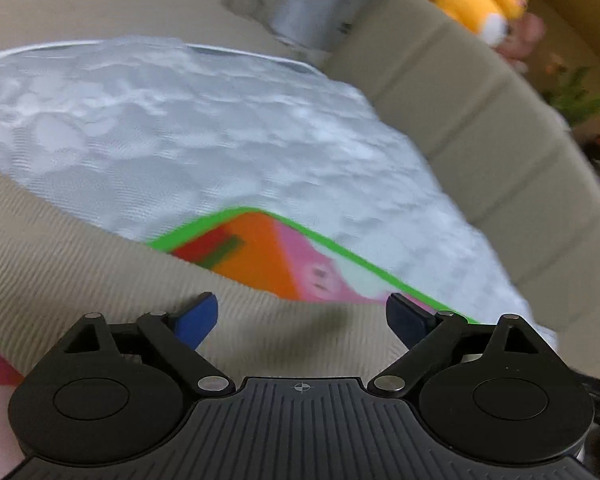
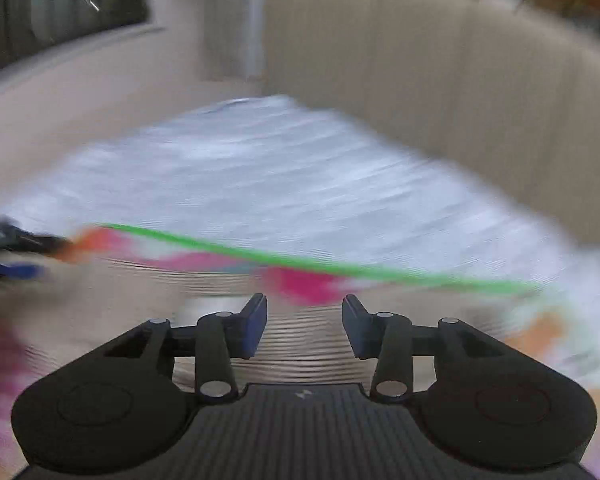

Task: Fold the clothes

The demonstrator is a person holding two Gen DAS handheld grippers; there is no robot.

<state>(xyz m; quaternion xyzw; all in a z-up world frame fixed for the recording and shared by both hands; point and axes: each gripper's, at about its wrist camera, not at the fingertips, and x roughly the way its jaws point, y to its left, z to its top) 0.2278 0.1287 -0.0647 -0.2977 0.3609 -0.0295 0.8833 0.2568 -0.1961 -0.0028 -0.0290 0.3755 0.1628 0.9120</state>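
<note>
Fingers of the left gripper (image 1: 302, 320) and right gripper (image 2: 304, 326) spread apart, both level over the beige garment (image 1: 80, 256).

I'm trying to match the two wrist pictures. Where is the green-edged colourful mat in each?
Left wrist: the colourful mat sits low centre, partly under the beige ribbed garment, above the left gripper.
Right wrist: blurred, its green edge runs across the middle from left to right, above the right gripper.
Shared landmark: the beige padded headboard.
</note>
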